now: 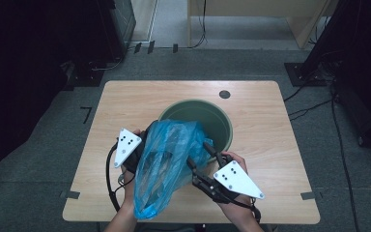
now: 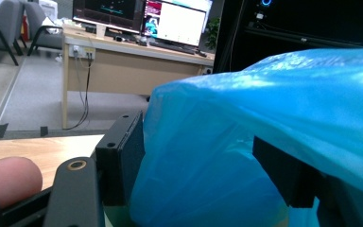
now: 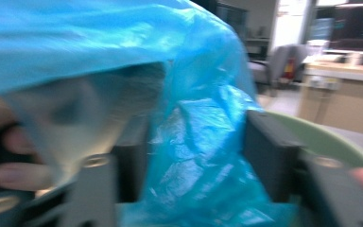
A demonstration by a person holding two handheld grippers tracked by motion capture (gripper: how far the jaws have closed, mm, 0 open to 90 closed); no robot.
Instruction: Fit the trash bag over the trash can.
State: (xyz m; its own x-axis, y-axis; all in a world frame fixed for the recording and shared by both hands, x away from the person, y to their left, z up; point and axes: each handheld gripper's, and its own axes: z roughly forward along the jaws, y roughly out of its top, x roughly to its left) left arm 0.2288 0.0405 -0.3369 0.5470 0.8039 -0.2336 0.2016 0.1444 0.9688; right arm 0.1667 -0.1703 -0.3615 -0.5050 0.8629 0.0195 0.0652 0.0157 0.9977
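A blue plastic bag (image 1: 166, 164) lies over the near rim of a green bin (image 1: 222, 116) and trails toward the table's front edge. My left gripper (image 1: 142, 142) is at the bag's left side. In the left gripper view the bag (image 2: 246, 142) bulges between both jaws, touches the left pad (image 2: 123, 161) and drapes over the right one. My right gripper (image 1: 198, 153) reaches in from the right. In its blurred view a fold of the bag (image 3: 198, 156) spans the gap between its jaws, with the bin's rim (image 3: 321, 137) behind.
The bin stands mid-way on a wooden table (image 1: 270, 121) with a round dark hole (image 1: 224, 94) near its far edge. Beyond are grey floor, cables and dark equipment stands. A desk with monitors (image 2: 137, 52) stands farther off.
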